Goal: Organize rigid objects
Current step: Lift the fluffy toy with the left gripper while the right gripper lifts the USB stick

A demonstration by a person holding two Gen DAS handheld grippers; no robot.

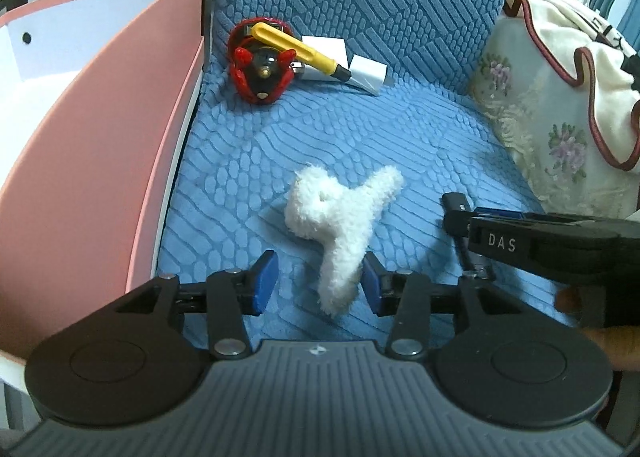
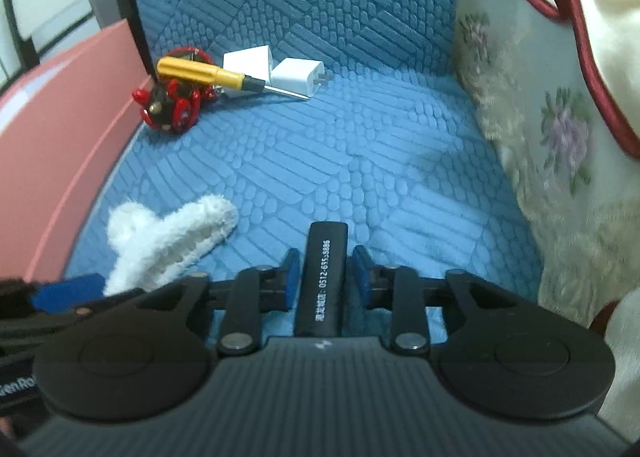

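Right claw (image 2: 323, 277) grasps the black stick (image 2: 322, 281), lifted over the blue seat (image 2: 400, 161). Left claw (image 1: 320, 285) is released, straddling the fluffy white clip (image 1: 340, 225). Next: carry the stick left to the pink box (image 1: 100, 137). Box interior is cut off; stick probably a battery pack.

Left gripper (image 1: 316, 283) with black linkage arms, silver rivets, blue pads (image 1: 264, 281), grey ribbed body, right gripper (image 2: 322, 277) alike, white "DAS" lettering on its black side, bare fingertips (image 1: 618, 345) behind it
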